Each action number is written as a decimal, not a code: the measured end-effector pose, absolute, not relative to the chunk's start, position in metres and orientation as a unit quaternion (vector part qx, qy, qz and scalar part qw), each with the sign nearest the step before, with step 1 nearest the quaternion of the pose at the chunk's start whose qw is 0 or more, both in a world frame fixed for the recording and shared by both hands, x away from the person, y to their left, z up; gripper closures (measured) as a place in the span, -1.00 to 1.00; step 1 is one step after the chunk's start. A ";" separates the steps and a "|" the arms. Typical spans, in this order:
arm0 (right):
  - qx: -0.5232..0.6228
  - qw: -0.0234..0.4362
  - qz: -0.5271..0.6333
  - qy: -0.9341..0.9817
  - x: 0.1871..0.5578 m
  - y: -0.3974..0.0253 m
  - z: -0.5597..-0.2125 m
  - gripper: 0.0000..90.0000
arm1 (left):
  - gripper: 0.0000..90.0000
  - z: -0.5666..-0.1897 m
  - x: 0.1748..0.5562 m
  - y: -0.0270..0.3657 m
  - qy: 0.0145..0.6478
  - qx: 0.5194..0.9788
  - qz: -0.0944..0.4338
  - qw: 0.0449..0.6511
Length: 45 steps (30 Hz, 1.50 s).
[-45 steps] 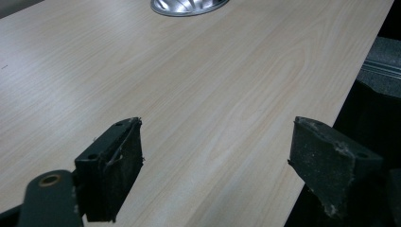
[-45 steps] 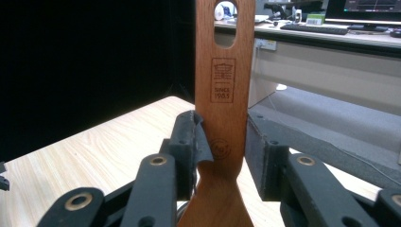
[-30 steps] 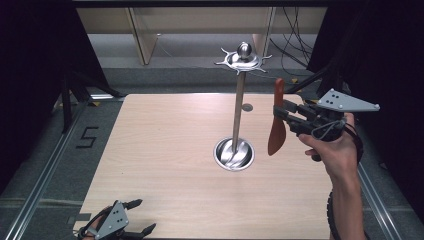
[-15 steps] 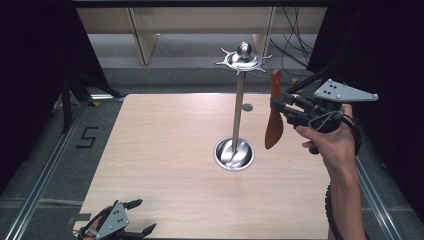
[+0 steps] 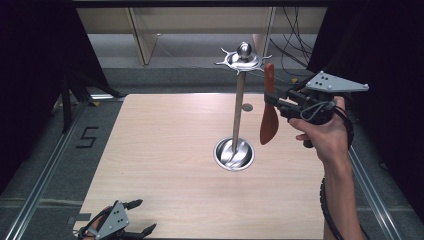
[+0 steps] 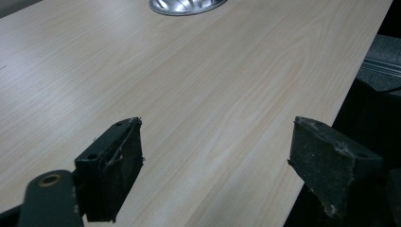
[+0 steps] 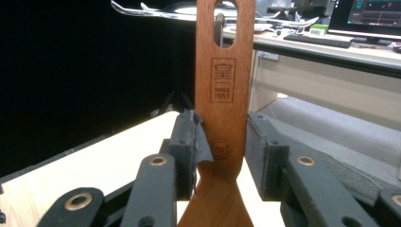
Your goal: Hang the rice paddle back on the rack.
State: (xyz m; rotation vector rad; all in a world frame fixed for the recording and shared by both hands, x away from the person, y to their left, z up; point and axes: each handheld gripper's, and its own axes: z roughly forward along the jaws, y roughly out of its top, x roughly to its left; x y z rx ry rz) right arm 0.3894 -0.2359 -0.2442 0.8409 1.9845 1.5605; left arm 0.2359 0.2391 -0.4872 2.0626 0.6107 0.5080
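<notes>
clearly the right claw (image 5: 281, 101) is clamped on the neck of a light, stiff wooden spatula (image 5: 269, 120), held upright beside the hook stand (image 5: 239, 107), while the left claw (image 5: 135, 220) rests apart, low over the tabletop (image 5: 165, 150).

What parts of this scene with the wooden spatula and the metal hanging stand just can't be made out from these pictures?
- Wooden spatula: in the right gripper view its blade is cut off by the bottom edge, behind the right gripper.
- Hook of the metal stand: whether it has passed through the handle's hole is unclear; the high view is too small.
- Left gripper: the high view's bottom edge cuts it off.
- Stand's base: cut off by the top edge of the left gripper view.
</notes>
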 end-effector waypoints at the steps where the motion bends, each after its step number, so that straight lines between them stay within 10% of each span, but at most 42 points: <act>1: 0.303 0.243 0.570 0.724 0.392 -0.236 -0.244 0.49 | -0.61 -0.487 0.236 0.239 0.246 0.834 0.205 0.449; 28: 0.308 0.217 0.574 0.727 0.398 -0.227 -0.250 0.47 | -0.61 -0.487 0.236 0.239 0.248 0.834 0.202 0.450; 45: 0.331 0.232 0.567 0.718 0.379 -0.240 -0.273 0.13 | -0.61 -0.488 0.235 0.238 0.258 0.830 0.201 0.452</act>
